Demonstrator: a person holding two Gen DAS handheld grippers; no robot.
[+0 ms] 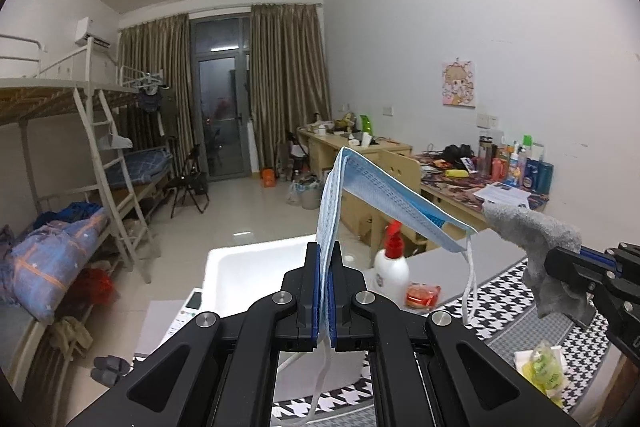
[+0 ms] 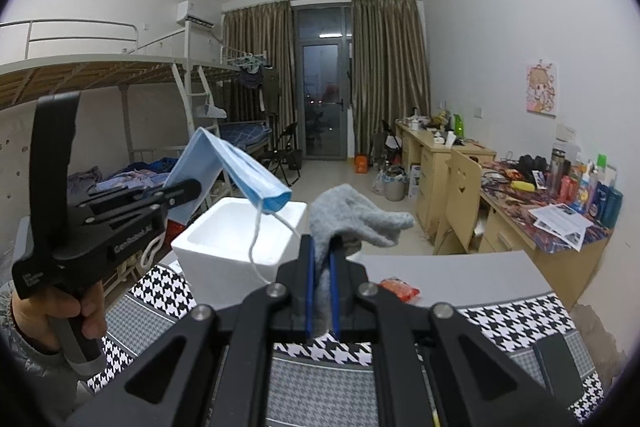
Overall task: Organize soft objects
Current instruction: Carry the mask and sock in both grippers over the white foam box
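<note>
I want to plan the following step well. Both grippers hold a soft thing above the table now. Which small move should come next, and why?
Probably carry the left gripper forward until the blue face mask hangs over the white foam box. Both grippers are shut on their loads, the right gripper on the grey sock; the open box stands just ahead, and the mask looks nearer to it.

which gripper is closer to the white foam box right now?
Left. The left gripper, shut on the blue face mask, hangs beside the white foam box, the mask over its opening. The right gripper, holding the grey sock, sits further right.
</note>
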